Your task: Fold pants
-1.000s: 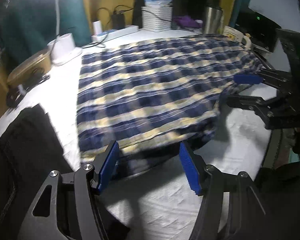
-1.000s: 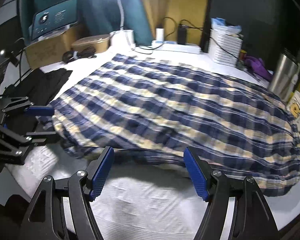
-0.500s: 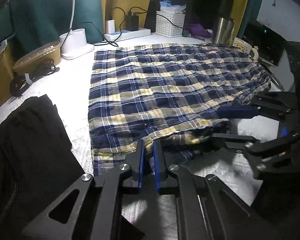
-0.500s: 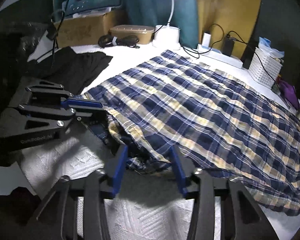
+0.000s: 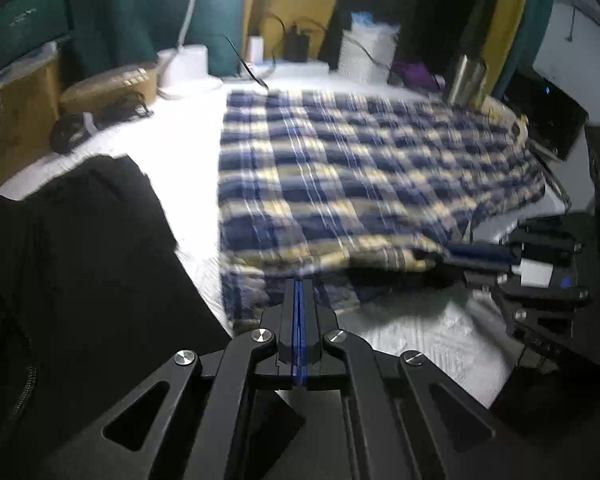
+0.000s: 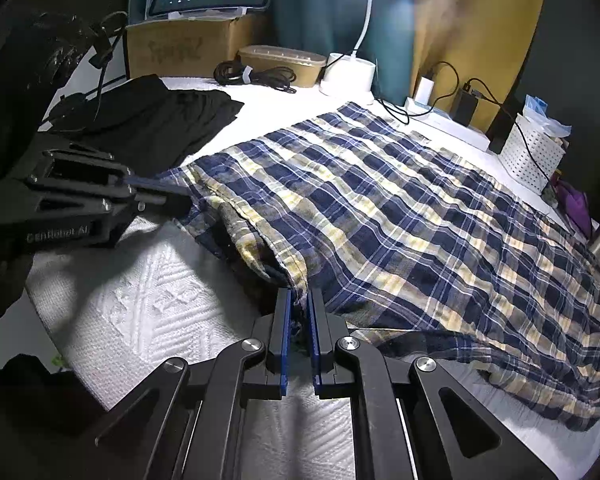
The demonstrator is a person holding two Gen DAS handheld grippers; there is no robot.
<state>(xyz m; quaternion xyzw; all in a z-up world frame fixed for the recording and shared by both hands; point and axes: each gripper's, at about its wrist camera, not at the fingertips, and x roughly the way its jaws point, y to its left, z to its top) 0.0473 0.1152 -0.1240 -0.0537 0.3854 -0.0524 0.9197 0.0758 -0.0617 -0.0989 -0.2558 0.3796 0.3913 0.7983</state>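
Right wrist view: the right claw (image 6: pixel 299 308) is clamped on the near hem of the plaid pants (image 6: pixel 400 208), fabric visible between its pads. The left claw (image 5: pixel 299 292) is closed on the same near edge, further along it; its jaws have just been closing. The pants lie flat on the white counter (image 6: pixel 148 300), stretching away from both claws, long axis running across toward the far right. Both grips sit on one edge, so the fold likely carries it forward.
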